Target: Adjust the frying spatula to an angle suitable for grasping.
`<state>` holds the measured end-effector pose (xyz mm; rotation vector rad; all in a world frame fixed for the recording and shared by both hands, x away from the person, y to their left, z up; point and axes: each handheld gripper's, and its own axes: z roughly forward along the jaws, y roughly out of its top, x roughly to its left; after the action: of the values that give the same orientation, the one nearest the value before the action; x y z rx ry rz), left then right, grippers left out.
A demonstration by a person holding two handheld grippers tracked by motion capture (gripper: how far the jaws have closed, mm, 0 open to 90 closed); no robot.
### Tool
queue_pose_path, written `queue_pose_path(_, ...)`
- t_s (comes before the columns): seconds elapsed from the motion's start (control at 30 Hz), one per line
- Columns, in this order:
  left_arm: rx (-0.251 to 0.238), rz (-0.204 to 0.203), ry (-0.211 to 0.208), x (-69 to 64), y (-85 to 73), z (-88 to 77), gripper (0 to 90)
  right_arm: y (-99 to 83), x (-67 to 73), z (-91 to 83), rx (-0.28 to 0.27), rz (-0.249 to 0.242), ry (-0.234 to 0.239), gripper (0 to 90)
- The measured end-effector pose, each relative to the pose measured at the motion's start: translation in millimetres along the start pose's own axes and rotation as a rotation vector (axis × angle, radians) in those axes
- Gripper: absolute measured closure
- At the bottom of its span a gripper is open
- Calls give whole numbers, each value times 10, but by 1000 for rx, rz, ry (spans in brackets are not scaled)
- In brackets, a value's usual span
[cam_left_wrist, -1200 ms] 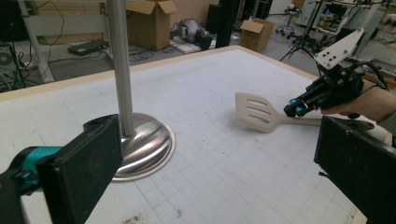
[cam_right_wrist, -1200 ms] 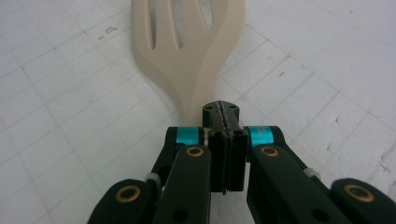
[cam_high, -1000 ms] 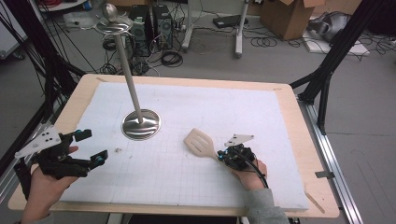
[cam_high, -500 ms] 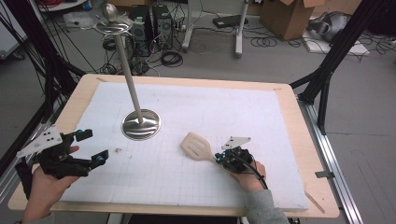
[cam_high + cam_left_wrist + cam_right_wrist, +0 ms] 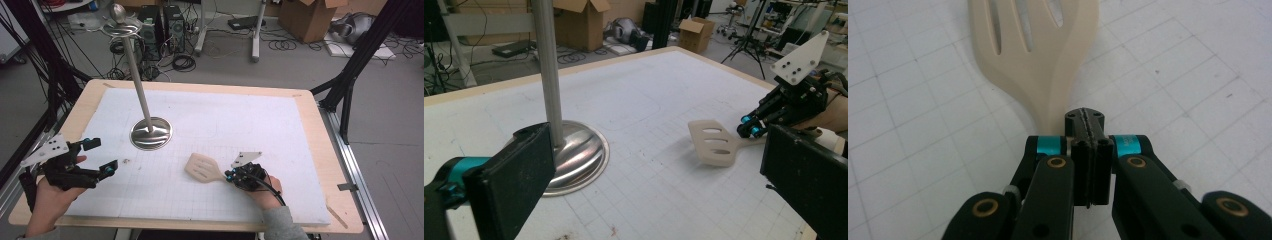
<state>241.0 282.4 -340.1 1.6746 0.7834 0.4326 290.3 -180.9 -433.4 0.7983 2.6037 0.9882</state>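
Slotted spatula (image 5: 201,168) clamped by its handle in the right gripper (image 5: 231,176), near edge of the table (image 5: 320,150), right of centre.

Right-hand jaws pressed tight together on the cream handle, blade pointing left and far, seemingly lifted just off the white gridded mat (image 5: 240,120), going by the shadow beneath it in the left gripper view. Left gripper (image 5: 100,156) spread wide and holding nothing, resting at the near left corner. Pick-up judged done; still to come, probably, carrying the spatula to the steel stand (image 5: 150,132), far and to the left, with its tall pole and a ring at the top (image 5: 121,27). Nothing hung on that ring yet, apart from a rounded knob above it. No bowl, tray or other container on the table.
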Motion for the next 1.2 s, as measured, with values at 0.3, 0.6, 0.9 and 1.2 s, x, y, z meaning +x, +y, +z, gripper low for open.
queue_pose_path(0.3,0,1,-3,-1,6,5,18,12,63,1,6,-24,21,900)
queue_pose_path(0.6,-10,-1,-8,22,24,19,18,13,105,-15,-40,3,15,900)
queue_pose_path(0.9,-3,11,-60,6,90,232,18,-125,145,-237,-93,21,-23,900)
queue_pose_path(1.2,2,18,-102,21,146,447,18,-356,159,-470,-149,52,-27,900)
